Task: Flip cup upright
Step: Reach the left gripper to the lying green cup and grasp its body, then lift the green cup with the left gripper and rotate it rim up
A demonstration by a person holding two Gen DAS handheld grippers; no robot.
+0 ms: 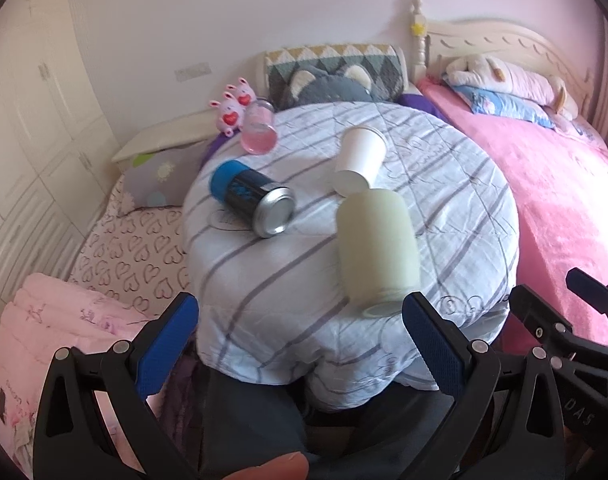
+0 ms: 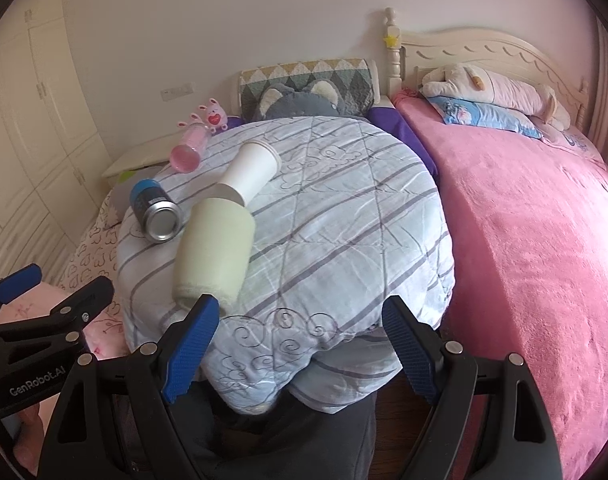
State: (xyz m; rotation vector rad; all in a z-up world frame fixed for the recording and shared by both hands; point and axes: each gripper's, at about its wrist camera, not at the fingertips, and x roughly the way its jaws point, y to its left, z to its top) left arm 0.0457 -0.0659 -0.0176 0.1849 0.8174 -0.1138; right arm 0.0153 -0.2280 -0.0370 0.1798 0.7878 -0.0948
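Observation:
Several cups lie on their sides on a round table covered with a striped pale-blue quilt [image 1: 444, 208] [image 2: 344, 216]. A pale green cup [image 1: 374, 240] [image 2: 214, 252] lies nearest me, its mouth toward me. A white paper cup [image 1: 360, 158] [image 2: 250, 172] lies just behind it. A blue and black can-shaped cup [image 1: 252, 196] [image 2: 154, 212] lies to the left. A pink cup [image 1: 259, 128] [image 2: 190, 150] lies at the far left edge. My left gripper [image 1: 300, 344] is open and empty at the table's near edge. My right gripper [image 2: 300, 348] is open and empty, beside it.
A bed with a pink blanket [image 1: 564, 208] [image 2: 524, 240] is on the right, with plush toys [image 1: 508, 76] at the headboard. A chair with a grey cushion [image 1: 324, 84] stands behind the table. Pink bunny toys [image 1: 234, 106] and cream wardrobes [image 1: 32, 120] are on the left.

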